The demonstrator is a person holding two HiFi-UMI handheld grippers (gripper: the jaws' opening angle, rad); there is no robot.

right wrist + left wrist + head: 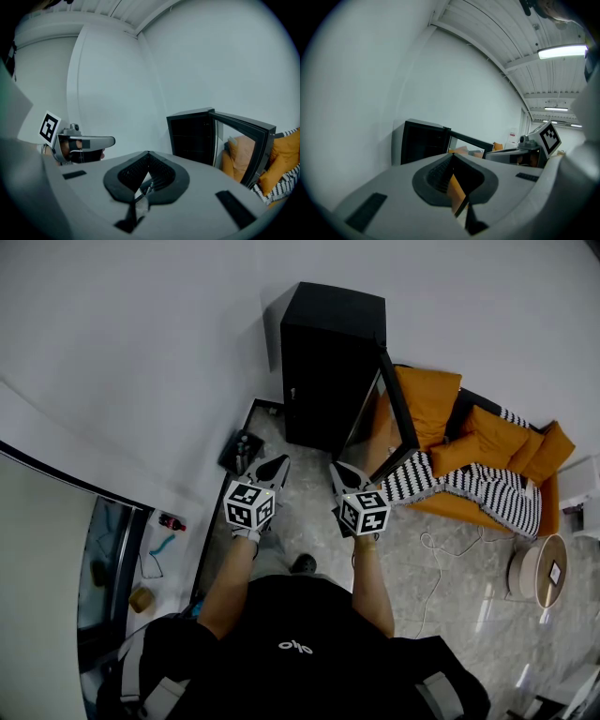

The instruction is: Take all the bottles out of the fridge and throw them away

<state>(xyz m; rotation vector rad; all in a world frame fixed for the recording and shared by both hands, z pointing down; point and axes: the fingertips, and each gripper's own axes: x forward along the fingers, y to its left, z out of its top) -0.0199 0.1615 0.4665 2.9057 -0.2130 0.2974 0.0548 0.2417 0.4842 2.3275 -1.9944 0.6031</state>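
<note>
A black fridge stands against the white wall with its glass door swung open to the right. Its inside looks dark in the left gripper view and the right gripper view, and no bottle shows there. A small black bin with bottles in it sits on the floor left of the fridge. My left gripper and right gripper are held side by side in front of the fridge, both shut with nothing between the jaws.
An orange sofa with a black-and-white striped blanket stands behind the open door. A round side table and a cable are on the floor to the right. A glass partition runs along the left.
</note>
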